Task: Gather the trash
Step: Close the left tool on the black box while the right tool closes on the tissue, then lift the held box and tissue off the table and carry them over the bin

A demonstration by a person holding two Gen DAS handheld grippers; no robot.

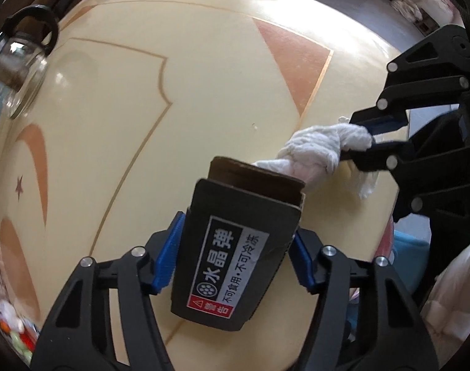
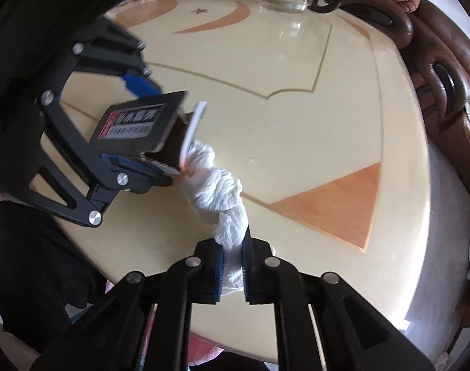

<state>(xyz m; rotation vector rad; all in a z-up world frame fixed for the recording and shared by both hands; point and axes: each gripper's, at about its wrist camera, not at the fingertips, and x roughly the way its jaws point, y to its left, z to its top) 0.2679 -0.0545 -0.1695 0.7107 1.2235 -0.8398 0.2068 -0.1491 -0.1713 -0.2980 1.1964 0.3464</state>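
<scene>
free: wide bare stretch of the table (image 2: 296, 142) ahead of both grippers | blocked near: box (image 1: 235, 262) and twisted tissue (image 2: 218, 191) meet in the middle, touching | far edge: glass pot (image 1: 18, 65) | beyond rim: brown chair (image 2: 445, 92)

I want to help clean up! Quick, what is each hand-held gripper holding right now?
Left hand-held gripper: closed on the black box, its end open.
Right hand-held gripper: closed on the white tissue, whose far end reaches the box's open end.
</scene>
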